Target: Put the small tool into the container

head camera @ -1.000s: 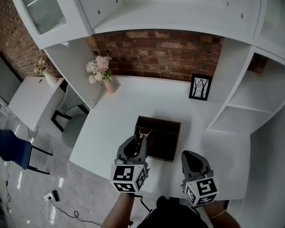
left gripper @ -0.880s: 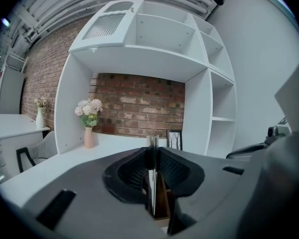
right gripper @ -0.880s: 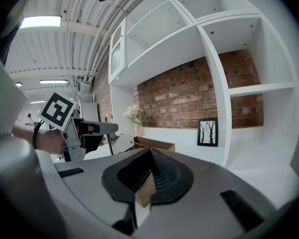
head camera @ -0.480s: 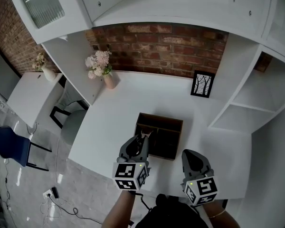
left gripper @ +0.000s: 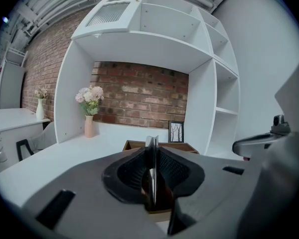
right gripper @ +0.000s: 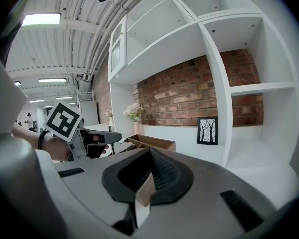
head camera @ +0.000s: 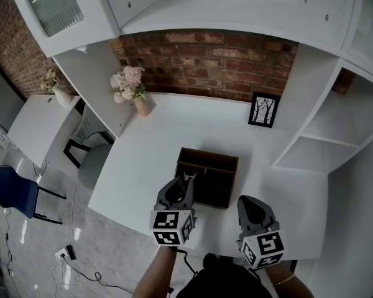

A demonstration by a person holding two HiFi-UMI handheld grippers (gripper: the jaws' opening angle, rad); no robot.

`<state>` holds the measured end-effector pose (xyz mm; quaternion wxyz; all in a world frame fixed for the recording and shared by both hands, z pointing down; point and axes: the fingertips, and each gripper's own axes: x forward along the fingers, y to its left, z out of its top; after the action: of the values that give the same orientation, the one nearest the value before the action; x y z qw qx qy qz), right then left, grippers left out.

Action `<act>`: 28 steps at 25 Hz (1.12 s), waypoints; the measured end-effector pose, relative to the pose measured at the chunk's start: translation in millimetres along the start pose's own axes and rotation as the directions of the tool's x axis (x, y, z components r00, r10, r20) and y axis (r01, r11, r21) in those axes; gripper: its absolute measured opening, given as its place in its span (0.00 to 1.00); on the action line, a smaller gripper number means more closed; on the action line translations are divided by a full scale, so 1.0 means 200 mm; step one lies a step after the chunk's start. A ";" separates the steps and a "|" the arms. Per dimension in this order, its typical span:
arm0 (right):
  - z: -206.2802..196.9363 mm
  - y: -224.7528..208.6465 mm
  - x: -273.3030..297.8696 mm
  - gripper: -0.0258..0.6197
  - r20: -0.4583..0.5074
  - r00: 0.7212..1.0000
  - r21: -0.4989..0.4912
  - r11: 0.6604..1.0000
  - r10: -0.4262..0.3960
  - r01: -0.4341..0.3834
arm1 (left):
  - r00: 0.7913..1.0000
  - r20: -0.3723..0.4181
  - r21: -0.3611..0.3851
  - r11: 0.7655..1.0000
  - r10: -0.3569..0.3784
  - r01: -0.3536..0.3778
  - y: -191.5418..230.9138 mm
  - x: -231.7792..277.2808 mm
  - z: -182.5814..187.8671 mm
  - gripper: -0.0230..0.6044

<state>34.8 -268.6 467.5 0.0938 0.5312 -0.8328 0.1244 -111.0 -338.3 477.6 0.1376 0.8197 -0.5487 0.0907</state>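
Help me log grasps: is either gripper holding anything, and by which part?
The left gripper is shut on the small tool, a thin metal piece, by its lower part; its tip pokes out. The right gripper holds nothing.

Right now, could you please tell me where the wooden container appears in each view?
Head view: wooden container at centre, on the white desk.
Left gripper view: centre, just beyond the jaws.
Right gripper view: left of centre.
Shared landmark: framed tree picture.
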 end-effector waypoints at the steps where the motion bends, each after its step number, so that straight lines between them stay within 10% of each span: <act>1: 0.00 0.00 0.00 0.04 0.000 1.000 0.001 1.000 0.000 0.000 | 1.000 -0.001 0.000 1.000 -0.001 0.001 0.00 0.00 0.00 0.16; 28: 0.03 0.08 -0.07 0.04 0.032 0.999 0.002 0.999 0.036 -0.036 | 0.999 0.045 0.014 1.000 0.021 -0.021 -0.03 -0.19 0.08 0.21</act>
<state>25.8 -251.7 455.7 0.0778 0.5182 -0.8434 0.1186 -120.0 -307.8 450.5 0.1183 0.8166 -0.5595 0.0778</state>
